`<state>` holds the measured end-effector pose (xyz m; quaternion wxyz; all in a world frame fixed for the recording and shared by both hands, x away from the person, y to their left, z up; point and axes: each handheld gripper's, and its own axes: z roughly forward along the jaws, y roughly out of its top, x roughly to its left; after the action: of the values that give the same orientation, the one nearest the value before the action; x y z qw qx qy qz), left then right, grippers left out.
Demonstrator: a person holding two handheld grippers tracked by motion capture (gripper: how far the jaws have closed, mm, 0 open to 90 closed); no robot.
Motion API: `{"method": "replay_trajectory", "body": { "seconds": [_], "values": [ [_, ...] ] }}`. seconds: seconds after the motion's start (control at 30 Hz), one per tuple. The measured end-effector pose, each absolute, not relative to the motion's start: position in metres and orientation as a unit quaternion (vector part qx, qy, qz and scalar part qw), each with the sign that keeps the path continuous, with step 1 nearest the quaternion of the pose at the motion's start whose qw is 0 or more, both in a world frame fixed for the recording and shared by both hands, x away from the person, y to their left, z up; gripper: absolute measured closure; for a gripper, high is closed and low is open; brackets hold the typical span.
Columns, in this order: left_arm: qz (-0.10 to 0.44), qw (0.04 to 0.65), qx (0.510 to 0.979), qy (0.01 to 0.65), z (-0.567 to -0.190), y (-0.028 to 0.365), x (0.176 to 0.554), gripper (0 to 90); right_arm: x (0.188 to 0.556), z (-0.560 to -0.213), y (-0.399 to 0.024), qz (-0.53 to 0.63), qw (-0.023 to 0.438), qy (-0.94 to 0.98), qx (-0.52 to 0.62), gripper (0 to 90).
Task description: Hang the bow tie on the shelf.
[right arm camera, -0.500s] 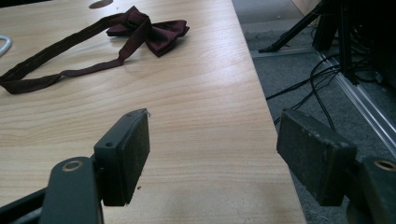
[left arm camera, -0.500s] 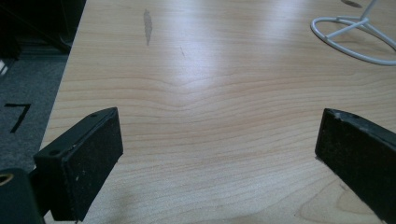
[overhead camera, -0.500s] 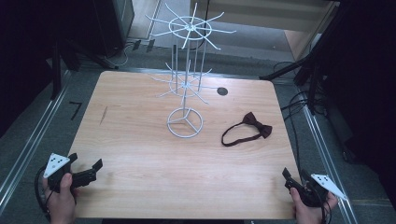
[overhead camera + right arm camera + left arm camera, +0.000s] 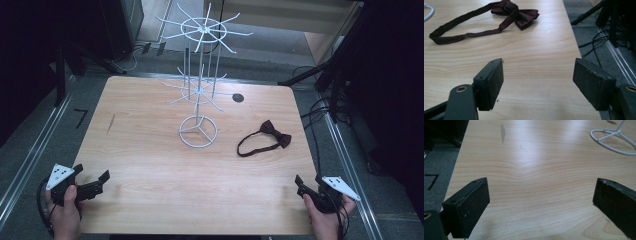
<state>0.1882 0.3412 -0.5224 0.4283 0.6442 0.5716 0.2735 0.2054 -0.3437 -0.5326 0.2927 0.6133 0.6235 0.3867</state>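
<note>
Lying looped: satiny maroon bow tie [image 4: 265,138]

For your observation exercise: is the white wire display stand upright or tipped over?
Upright. The white wire display stand rests flat on its ring base on the wooden table, pole vertical, hook tiers level.

You can read one mark: a black "7" [image 4: 80,118] on the grey floor [image 4: 30,150] left of the table [image 4: 150,165], also in your left gripper view.
</note>
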Motion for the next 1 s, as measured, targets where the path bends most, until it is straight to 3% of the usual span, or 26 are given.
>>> {"method": "replay_trajectory", "body": {
  "seconds": [1.0],
  "values": [
    [0.264,0.427,0.65,0.571,-0.523,0.341,0.189,1.5,0.338,-0.496,-0.297,0.224,0.201,0.732,0.611,20.5]
  ]
}}
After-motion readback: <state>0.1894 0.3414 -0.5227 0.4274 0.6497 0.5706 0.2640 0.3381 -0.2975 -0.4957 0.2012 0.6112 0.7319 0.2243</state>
